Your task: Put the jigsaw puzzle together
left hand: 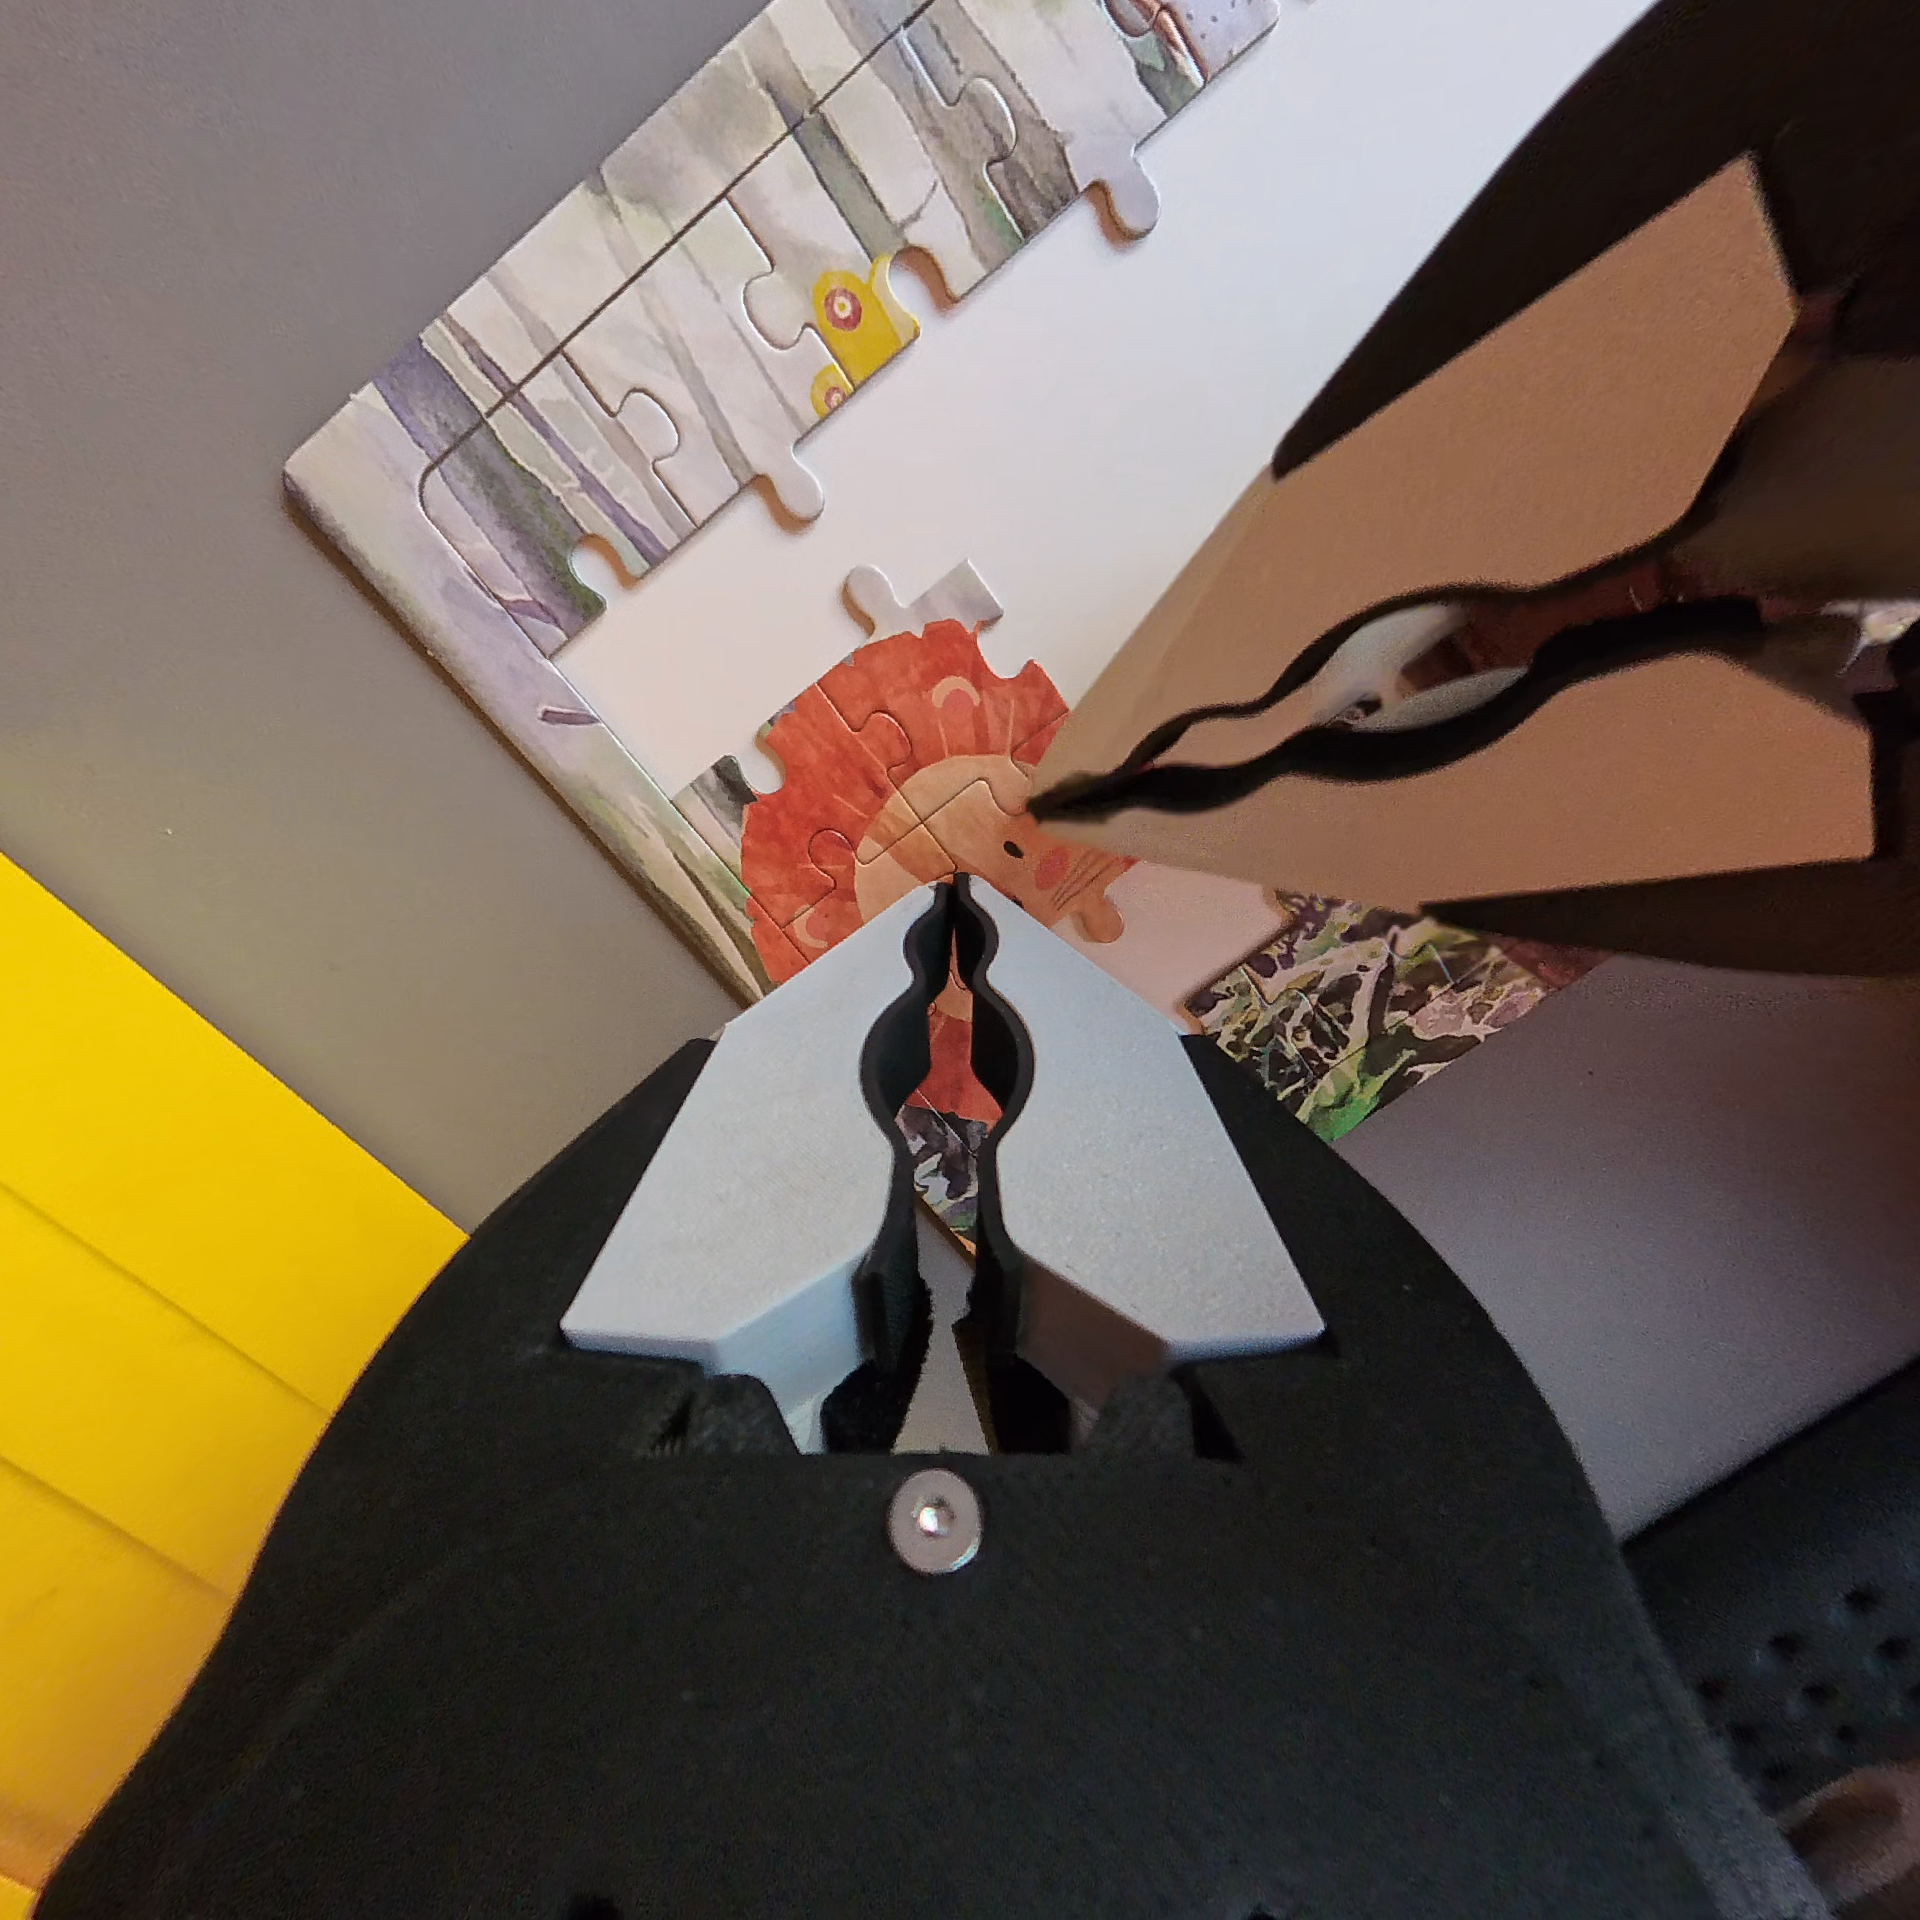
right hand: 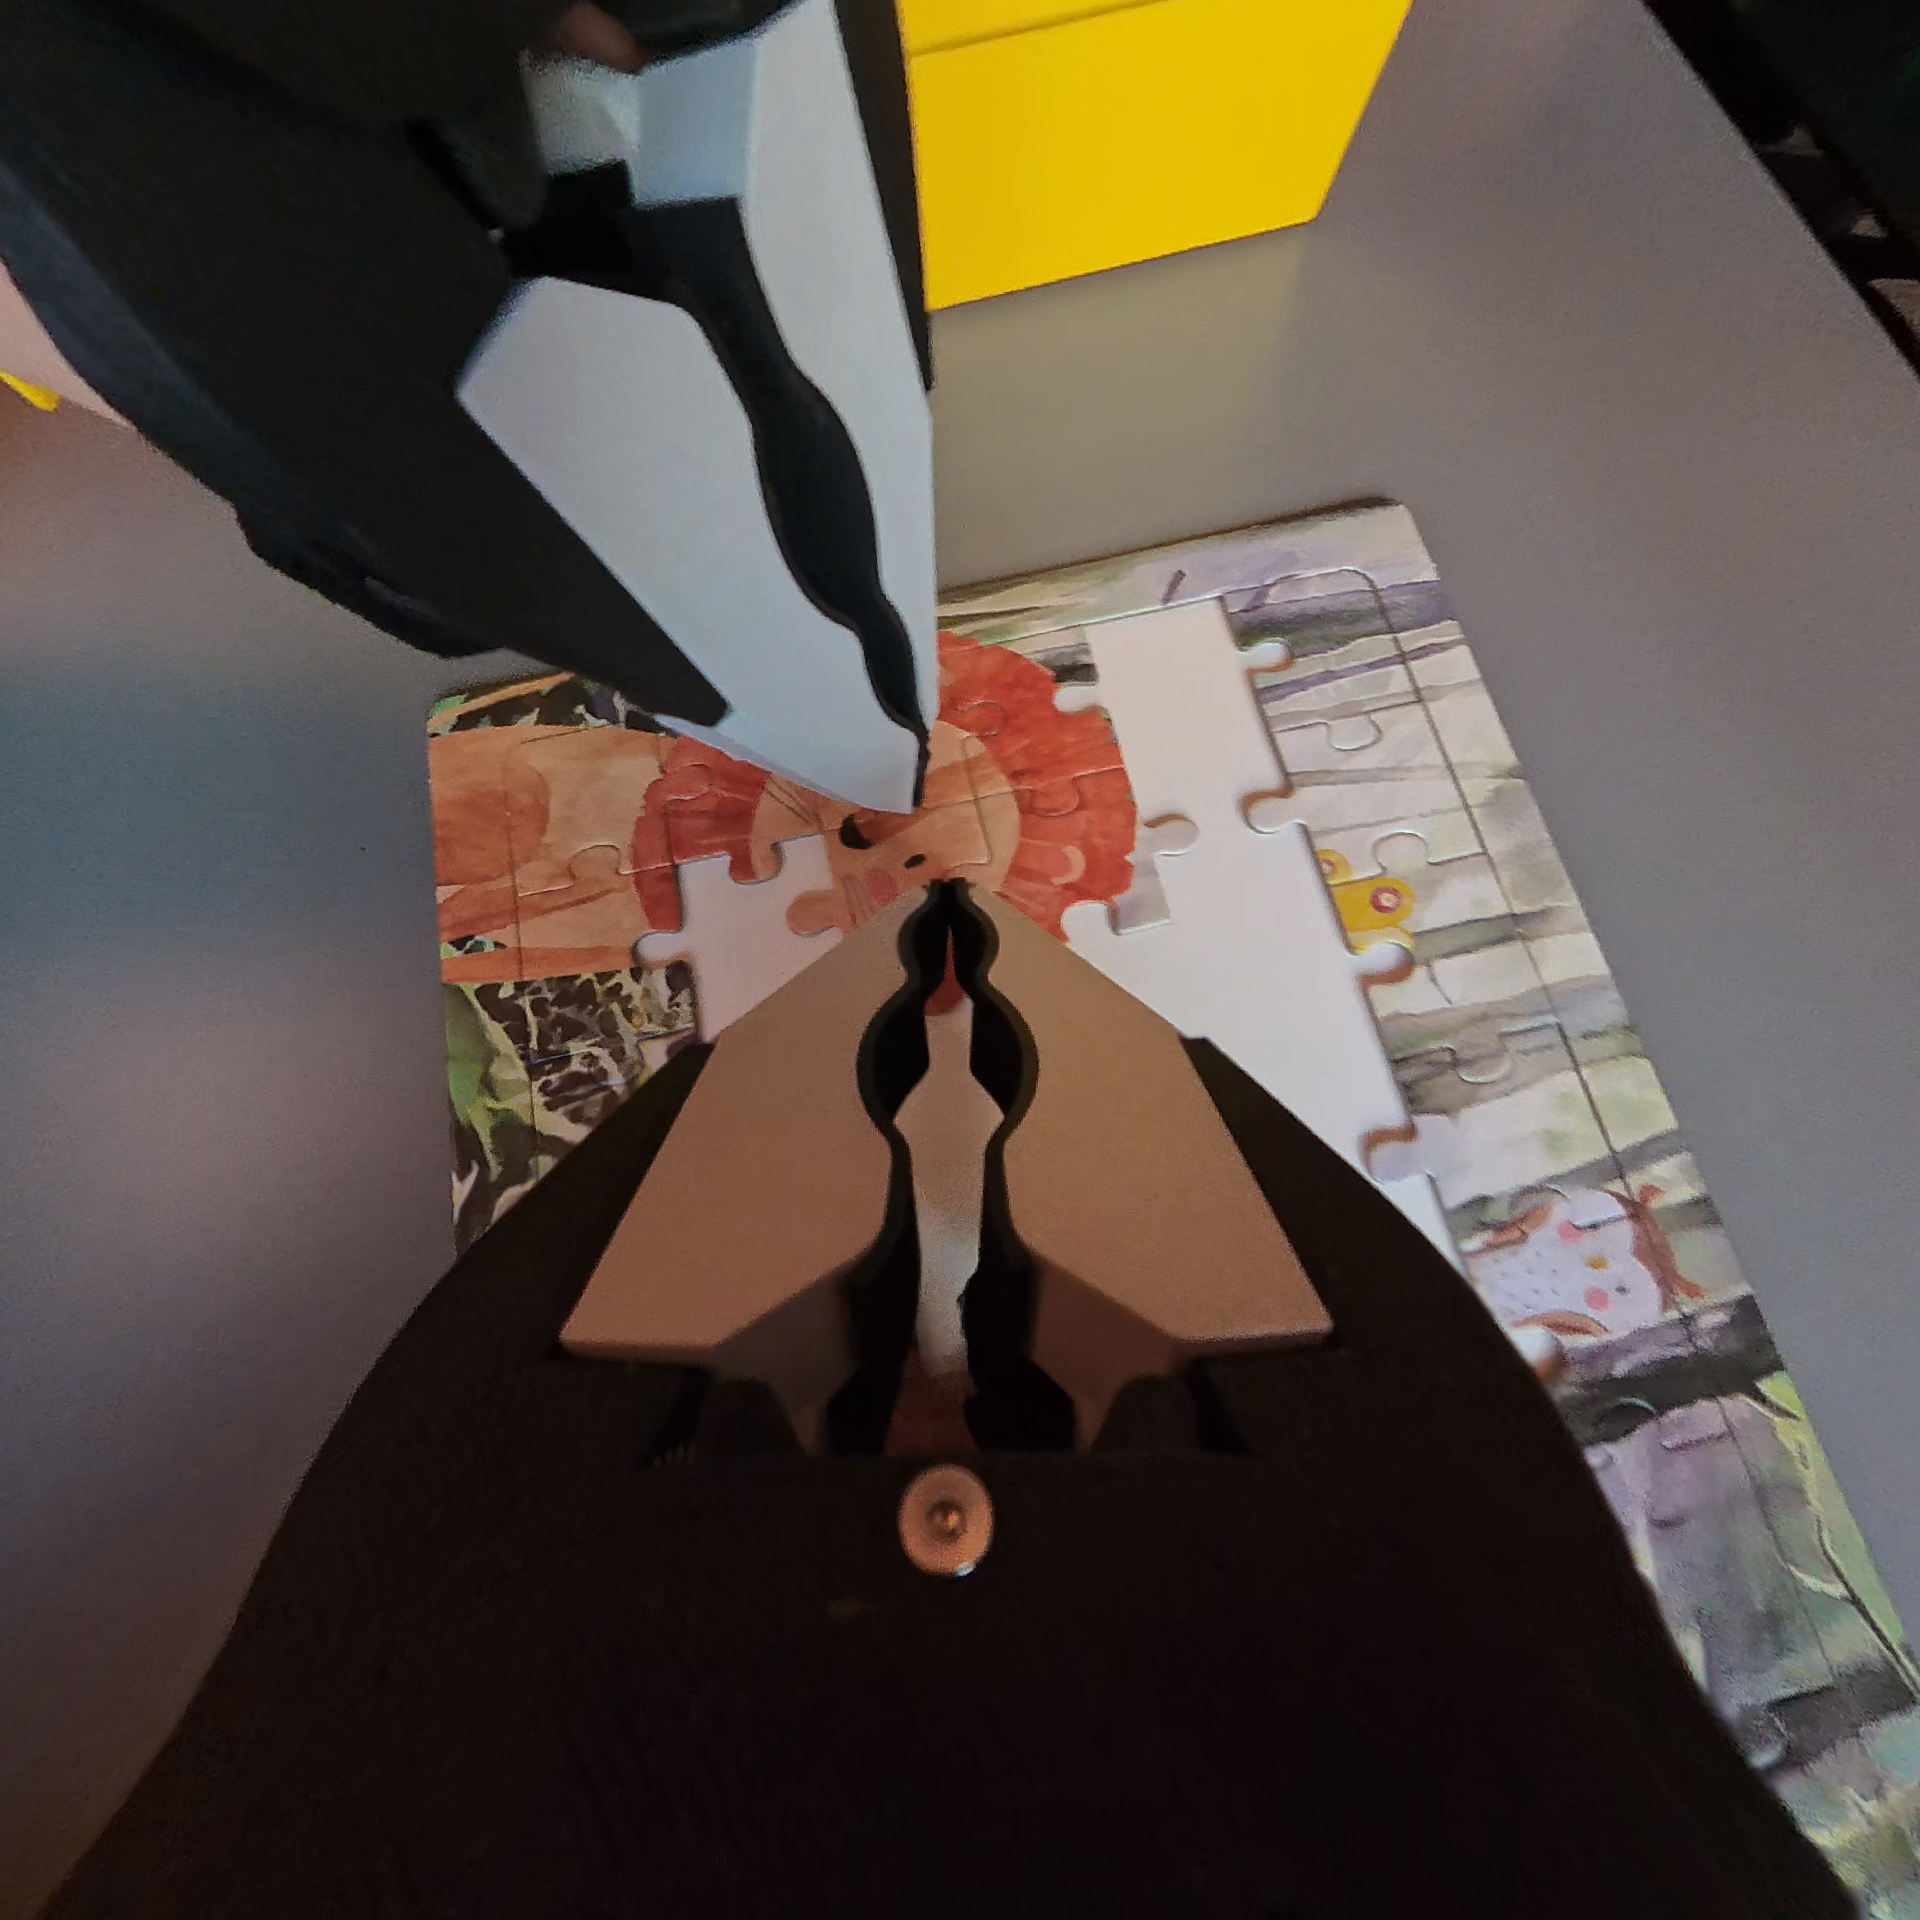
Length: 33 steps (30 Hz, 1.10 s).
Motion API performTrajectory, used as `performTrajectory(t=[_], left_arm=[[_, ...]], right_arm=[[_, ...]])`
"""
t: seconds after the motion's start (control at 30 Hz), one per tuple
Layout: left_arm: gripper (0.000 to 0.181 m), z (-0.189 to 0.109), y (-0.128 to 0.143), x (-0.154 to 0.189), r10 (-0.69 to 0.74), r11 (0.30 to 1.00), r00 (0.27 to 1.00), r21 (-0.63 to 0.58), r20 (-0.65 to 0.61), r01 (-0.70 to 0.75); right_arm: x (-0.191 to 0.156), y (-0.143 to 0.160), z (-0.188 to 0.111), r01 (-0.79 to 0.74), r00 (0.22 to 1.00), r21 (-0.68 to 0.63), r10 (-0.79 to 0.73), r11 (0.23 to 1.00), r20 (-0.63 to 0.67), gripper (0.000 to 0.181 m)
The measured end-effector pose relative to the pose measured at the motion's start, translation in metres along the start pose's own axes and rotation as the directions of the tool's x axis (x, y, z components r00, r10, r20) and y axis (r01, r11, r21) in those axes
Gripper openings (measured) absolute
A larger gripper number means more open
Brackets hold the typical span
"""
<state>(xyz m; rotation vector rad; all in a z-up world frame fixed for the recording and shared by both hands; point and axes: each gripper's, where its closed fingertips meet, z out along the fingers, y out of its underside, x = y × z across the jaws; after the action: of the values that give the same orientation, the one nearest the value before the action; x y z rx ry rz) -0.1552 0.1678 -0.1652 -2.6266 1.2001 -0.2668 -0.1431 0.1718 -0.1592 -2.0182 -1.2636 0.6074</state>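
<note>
Open grey table [right hand: 1558, 364] is seen on both long sides of the jigsaw puzzle [right hand: 1475, 935]. The far end is blocked by a yellow box [right hand: 1122, 156]. Above the lion's face [right hand: 894, 862] the room is taken by 2 closed grippers, the left gripper [right hand: 916, 800] and the right gripper [right hand: 948, 886], tips nearly touching. The white bare gap [right hand: 1195, 883] in the puzzle is left unobstructed.

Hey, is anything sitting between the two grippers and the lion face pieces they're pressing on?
Nothing visible is. The left gripper and right gripper are both shut, tips down right at the lion face in the puzzle tray. The white gaps beside it hold no loose pieces.
</note>
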Motion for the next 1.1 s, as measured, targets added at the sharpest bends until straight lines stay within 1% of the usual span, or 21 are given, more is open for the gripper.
performTrajectory(t=[0.03, 0.13, 0.2, 0.3, 0.33, 0.4, 0.43, 0.47, 0.53, 0.57, 0.6, 0.67, 0.73, 0.83, 0.93, 1.1], left_arm=[[0.000, 0.000, 0.000, 0.000, 0.001, 1.000, 1.000, 0.000, -0.001, -0.001], [0.000, 0.001, 0.001, -0.002, 0.000, 1.000, 1.000, 0.002, -0.003, 0.001], [0.000, 0.001, 0.001, -0.003, 0.001, 1.000, 1.000, 0.001, -0.001, -0.001], [0.000, 0.001, 0.000, -0.004, 0.003, 1.000, 1.000, 0.000, 0.001, -0.003], [0.000, 0.001, -0.001, -0.007, 0.001, 1.000, 1.000, 0.001, 0.018, -0.001], [0.000, -0.005, -0.008, -0.017, -0.008, 0.999, 0.995, 0.040, 0.096, 0.004], [0.000, -0.009, -0.013, -0.023, -0.007, 0.998, 0.991, 0.067, 0.136, -0.002], [0.000, -0.015, -0.019, -0.028, -0.009, 0.995, 0.984, 0.100, 0.177, -0.009], [0.000, -0.030, -0.031, -0.038, -0.025, 0.984, 0.966, 0.179, 0.257, -0.022], [0.000, -0.039, -0.038, -0.043, -0.037, 0.974, 0.953, 0.224, 0.299, -0.033], [0.000, -0.049, -0.046, -0.048, -0.049, 0.961, 0.937, 0.271, 0.346, -0.050], [0.000, -0.070, -0.058, -0.053, -0.065, 0.930, 0.901, 0.353, 0.429, -0.101], [0.000, -0.091, -0.068, -0.053, -0.083, 0.895, 0.868, 0.420, 0.491, -0.152], [0.000, -0.118, -0.079, -0.048, -0.099, 0.843, 0.824, 0.487, 0.559, -0.229], [0.000, -0.133, -0.085, -0.040, -0.097, 0.811, 0.798, 0.513, 0.594, -0.283], [0.000, -0.142, -0.089, -0.033, -0.091, 0.794, 0.777, 0.517, 0.623, -0.321]], right_arm=[[0.003, -0.001, -0.002, -0.017, 1.000, 0.016, 0.018, 1.000, -0.001, 0.000], [0.003, -0.006, -0.006, -0.095, 0.995, 0.061, 0.093, 0.994, 0.043, 0.000], [0.004, 0.001, -0.001, -0.071, 0.997, 0.024, 0.071, 0.997, 0.027, 0.000], [0.004, 0.002, 0.000, -0.023, 1.000, 0.009, 0.023, 1.000, 0.000, 0.000], [0.004, 0.001, -0.001, -0.013, 1.000, 0.014, 0.013, 1.000, -0.002, 0.000], [0.005, -0.007, -0.007, 0.033, 0.999, 0.055, -0.031, 0.998, -0.038, 0.000], [0.012, -0.013, -0.014, 0.083, 0.991, 0.075, -0.074, 0.994, -0.111, 0.000], [0.022, -0.021, -0.025, 0.154, 0.965, 0.078, -0.133, 0.985, -0.226, 0.000], [0.045, -0.037, -0.056, 0.258, 0.856, 0.027, -0.215, 0.966, -0.470, 0.000], [0.055, -0.046, -0.074, 0.270, 0.792, 0.007, -0.218, 0.963, -0.570, 0.000], [0.062, -0.054, -0.091, 0.263, 0.739, 0.002, -0.200, 0.965, -0.643, 0.000], [0.073, -0.060, -0.120, 0.188, 0.662, 0.008, -0.121, 0.982, -0.739, 0.000], [0.084, -0.060, -0.144, 0.122, 0.595, 0.037, -0.044, 0.992, -0.802, 0.000], [0.094, -0.055, -0.164, 0.083, 0.531, 0.050, -0.001, 0.995, -0.847, 0.000], [0.101, -0.045, -0.169, 0.044, 0.514, 0.045, 0.016, 0.998, -0.858, 0.000], [0.104, -0.042, -0.173, 0.039, 0.500, 0.035, 0.011, 0.999, -0.866, 0.000]])
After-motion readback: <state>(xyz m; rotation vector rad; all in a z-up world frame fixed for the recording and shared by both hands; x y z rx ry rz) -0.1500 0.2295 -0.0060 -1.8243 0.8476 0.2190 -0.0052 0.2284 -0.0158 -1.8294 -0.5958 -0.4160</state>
